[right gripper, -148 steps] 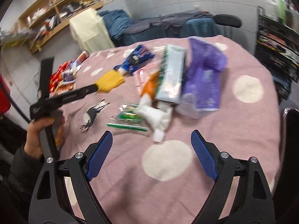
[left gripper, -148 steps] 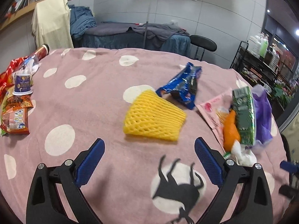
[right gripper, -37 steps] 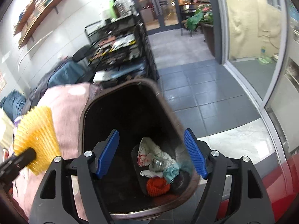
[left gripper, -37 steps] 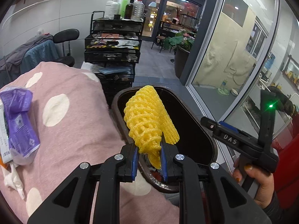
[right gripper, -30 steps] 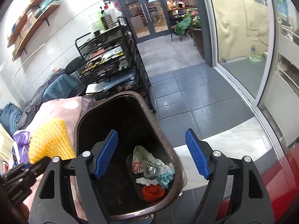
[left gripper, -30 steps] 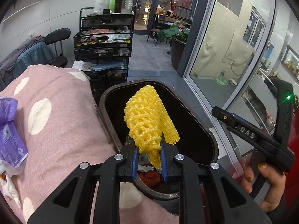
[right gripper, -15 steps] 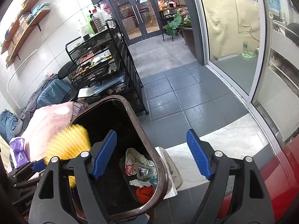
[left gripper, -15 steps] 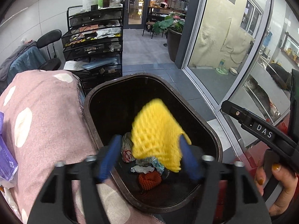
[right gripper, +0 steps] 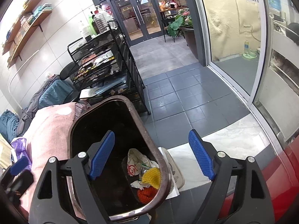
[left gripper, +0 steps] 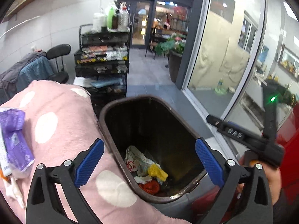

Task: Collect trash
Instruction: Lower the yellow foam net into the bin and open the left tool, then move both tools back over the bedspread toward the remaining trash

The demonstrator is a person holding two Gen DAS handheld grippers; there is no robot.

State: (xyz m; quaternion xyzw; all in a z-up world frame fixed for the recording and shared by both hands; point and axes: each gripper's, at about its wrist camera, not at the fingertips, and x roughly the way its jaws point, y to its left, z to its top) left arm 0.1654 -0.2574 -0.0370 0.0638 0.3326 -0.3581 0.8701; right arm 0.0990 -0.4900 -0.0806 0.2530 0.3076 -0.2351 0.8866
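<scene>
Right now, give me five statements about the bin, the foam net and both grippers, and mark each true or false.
1. The yellow foam net lies in the brown trash bin. True.
2. The left gripper is shut on the net. False: its fingers stand wide open, holding nothing.
3. The right gripper is open and empty. True.
4. The bin holds only the net. False: crumpled white paper and an orange net lie there too.
5. A purple bag rests on the pink spotted tablecloth. True.
</scene>
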